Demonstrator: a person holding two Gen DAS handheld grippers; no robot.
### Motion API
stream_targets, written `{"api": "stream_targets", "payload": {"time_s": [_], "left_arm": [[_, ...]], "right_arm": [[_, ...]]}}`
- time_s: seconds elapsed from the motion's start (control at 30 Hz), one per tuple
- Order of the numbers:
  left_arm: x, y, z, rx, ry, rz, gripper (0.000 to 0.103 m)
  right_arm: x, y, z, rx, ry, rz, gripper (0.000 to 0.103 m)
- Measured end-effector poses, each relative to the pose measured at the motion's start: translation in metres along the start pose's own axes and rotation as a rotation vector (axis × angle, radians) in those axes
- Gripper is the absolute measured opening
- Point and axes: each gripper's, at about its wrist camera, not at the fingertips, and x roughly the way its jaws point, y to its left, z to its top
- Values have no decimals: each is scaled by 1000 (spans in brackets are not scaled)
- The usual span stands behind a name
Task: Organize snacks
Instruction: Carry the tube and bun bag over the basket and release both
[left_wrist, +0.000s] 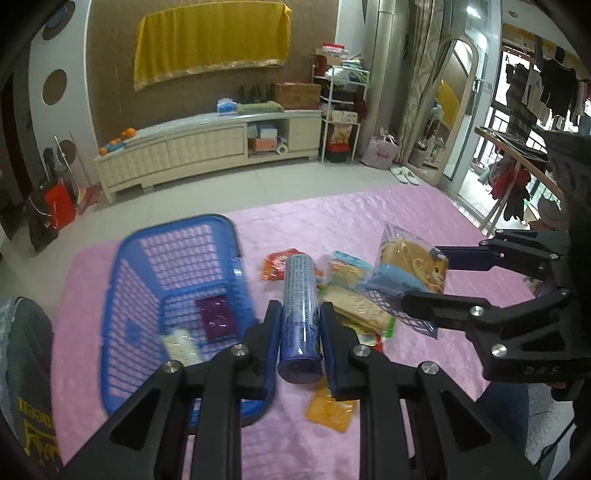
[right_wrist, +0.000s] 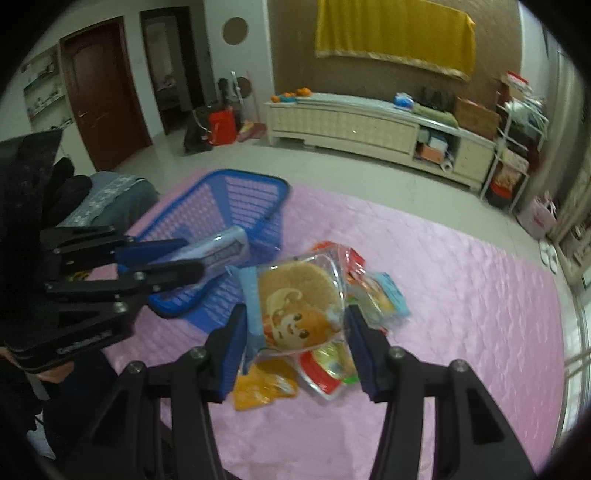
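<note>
My left gripper (left_wrist: 300, 314) is shut on a blue snack can (left_wrist: 299, 317) and holds it above the pink mat, just right of the blue basket (left_wrist: 129, 295). The can also shows in the right wrist view (right_wrist: 221, 251). My right gripper (right_wrist: 295, 314) is shut on a clear bread packet (right_wrist: 299, 310) with a cartoon face, held above the snack pile (left_wrist: 354, 302). The packet shows in the left wrist view (left_wrist: 413, 258) too. The basket (right_wrist: 240, 199) holds a purple packet (left_wrist: 218, 317) and a pale packet (left_wrist: 181, 345).
Loose snacks lie on the pink mat (right_wrist: 461, 295): an orange packet (right_wrist: 266, 384), a red-rimmed packet (right_wrist: 325, 369), cracker packs (left_wrist: 362, 306) and a red packet (left_wrist: 277, 262). A cream cabinet (left_wrist: 207, 147) stands at the far wall. A person's knee (left_wrist: 26, 350) is at the left.
</note>
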Motion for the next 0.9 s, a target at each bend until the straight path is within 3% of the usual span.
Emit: {"api": "stream_targets", "payload": {"time_s": [0.2,0.4,0.7,0.9], "left_arm": [[-9,41,1,-19,0,43,19],[-3,77,6,-28,16,80,19],[42,114,16,-69,88,109,19],[72,129,21,-78,139,119,19]], "right_arm": [[6,32,17,-47,-18,18,57],[40,53,39,-49,1,53,57],[94,74,69,-81,42,56,57],[127,64,78,-51,79,68,57]]}}
